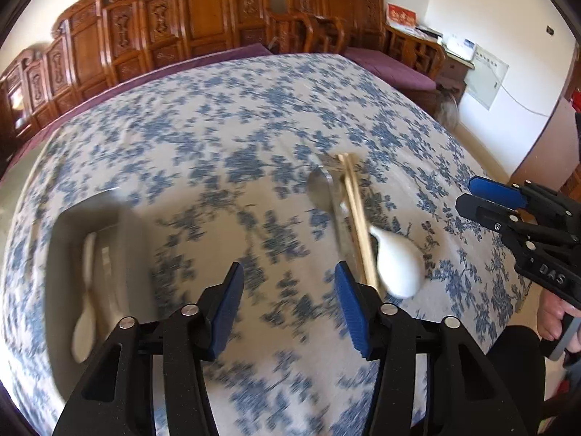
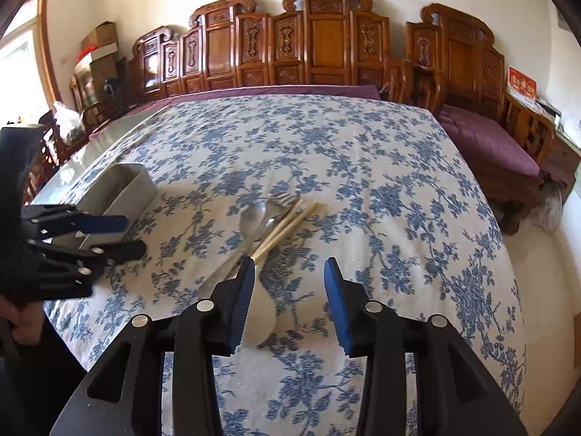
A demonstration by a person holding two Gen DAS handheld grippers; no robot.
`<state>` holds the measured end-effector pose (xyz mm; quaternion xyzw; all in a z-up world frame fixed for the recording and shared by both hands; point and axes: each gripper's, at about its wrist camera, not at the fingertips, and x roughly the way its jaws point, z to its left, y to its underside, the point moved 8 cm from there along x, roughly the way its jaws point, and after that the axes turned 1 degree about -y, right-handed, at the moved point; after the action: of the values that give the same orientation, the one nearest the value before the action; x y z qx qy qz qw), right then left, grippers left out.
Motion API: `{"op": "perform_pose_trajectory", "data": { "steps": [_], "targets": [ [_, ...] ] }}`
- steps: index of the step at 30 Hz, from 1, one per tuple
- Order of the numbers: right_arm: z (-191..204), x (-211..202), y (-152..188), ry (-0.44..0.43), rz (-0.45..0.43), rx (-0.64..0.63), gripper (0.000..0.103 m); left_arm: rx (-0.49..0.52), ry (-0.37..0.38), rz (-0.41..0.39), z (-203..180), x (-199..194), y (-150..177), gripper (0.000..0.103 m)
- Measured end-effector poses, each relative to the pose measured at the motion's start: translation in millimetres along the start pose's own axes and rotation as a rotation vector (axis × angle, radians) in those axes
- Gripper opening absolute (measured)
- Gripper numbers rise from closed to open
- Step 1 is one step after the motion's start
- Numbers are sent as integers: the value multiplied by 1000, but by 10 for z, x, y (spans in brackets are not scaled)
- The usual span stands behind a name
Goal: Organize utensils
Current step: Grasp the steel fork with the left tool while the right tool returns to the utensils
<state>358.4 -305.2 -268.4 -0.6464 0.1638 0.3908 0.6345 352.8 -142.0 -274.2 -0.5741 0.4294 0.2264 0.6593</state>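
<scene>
The grey tray (image 1: 65, 239) holds 1 white spoon (image 1: 85, 312); both grippers' jaws stand apart, empty.

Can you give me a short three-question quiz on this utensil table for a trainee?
1. True or false: the white spoon outside the tray touches the chopsticks.
2. What already lies in the tray? A) fork B) white spoon C) chopsticks
3. What is between the right gripper's fingers?

Key
1. True.
2. B: a second white spoon.
3. Nothing; it is open over the tablecloth, like the left gripper.
</scene>
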Motion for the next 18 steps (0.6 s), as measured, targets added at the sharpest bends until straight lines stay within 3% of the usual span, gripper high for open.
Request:
{"op": "perform_pose_trajectory", "data": {
  "steps": [3, 8, 18],
  "targets": [
    [-100, 22, 27, 7, 15, 28, 42, 18, 12, 14, -129, 180, -90, 42],
    [-189, 57, 64, 7, 30, 55, 42, 25, 33, 50, -291, 504, -216, 22],
    [-215, 108, 97, -6, 46, 66, 42, 54, 6, 98, -426, 910, -374, 18]
  ]
}}
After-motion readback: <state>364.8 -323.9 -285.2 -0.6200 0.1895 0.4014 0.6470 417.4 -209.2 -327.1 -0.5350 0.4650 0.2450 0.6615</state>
